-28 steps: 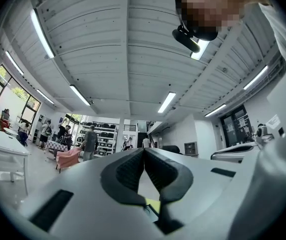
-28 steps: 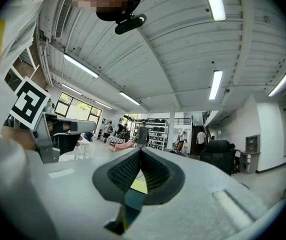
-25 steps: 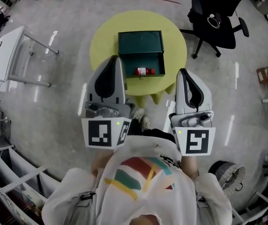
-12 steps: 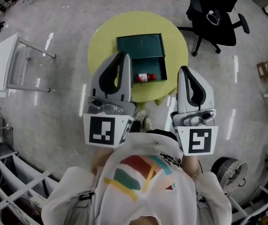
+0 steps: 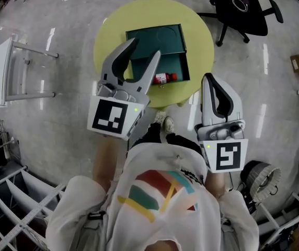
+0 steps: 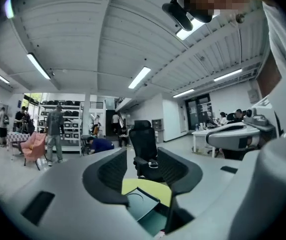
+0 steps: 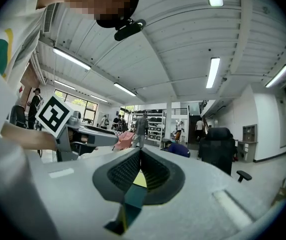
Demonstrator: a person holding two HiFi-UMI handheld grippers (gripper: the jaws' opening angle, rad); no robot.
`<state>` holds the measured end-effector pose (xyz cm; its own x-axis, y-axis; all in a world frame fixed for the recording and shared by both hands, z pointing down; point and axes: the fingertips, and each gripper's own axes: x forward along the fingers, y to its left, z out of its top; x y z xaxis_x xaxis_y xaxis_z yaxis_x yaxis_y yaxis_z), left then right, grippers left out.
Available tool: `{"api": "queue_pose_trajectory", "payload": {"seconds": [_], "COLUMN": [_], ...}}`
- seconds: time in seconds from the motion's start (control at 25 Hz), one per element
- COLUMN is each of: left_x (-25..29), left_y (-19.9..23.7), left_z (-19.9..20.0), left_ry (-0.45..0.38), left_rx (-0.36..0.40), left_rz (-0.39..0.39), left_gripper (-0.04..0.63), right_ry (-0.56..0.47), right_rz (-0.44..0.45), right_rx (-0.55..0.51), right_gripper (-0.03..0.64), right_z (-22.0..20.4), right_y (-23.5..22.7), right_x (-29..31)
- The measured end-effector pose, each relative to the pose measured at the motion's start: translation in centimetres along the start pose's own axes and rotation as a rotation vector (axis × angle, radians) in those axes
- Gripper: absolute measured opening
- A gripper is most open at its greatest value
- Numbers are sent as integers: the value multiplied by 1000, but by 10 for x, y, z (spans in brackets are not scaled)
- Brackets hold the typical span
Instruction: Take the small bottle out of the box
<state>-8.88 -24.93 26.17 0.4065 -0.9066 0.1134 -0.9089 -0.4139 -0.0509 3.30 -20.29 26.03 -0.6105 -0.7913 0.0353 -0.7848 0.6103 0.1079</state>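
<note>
Table (image 5: 202, 41), round and yellow, is carrying the dark green box (image 5: 157, 38), which is standing open with its lid laid back away from me. I am holding the left gripper (image 5: 145, 47) over the box's left side. Its jaws have just been opening and are standing wide apart with nothing between them. The right gripper (image 5: 208, 78) is hanging by the table's near right rim, jaws pressed together and empty. The small bottle (image 5: 163, 79) is lying on its side in the box's near compartment, just right of the left gripper, showing a red band and a paler end.
</note>
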Motion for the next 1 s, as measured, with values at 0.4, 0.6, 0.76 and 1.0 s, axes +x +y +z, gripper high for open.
{"api": "queue_pose_trajectory", "payload": {"seconds": [0.4, 0.6, 0.76, 1.0], "left_x": [44, 58, 60, 54], "left_y": [-33, -43, -51, -61], "left_z": [-115, -181, -223, -269], "left_ry": [371, 554, 692, 909], "left_rx": [122, 184, 141, 121], "left_rz": [-406, -582, -749, -938], "left_gripper": [236, 236, 236, 236], "right_ry": [79, 105, 118, 159], "right_rz": [36, 70, 107, 122], "right_rx": [23, 40, 47, 59], "right_gripper": [5, 5, 5, 5], "right_z": [-30, -43, -49, -62], "right_y": [5, 14, 25, 29], "right_x": [5, 8, 8, 7]}}
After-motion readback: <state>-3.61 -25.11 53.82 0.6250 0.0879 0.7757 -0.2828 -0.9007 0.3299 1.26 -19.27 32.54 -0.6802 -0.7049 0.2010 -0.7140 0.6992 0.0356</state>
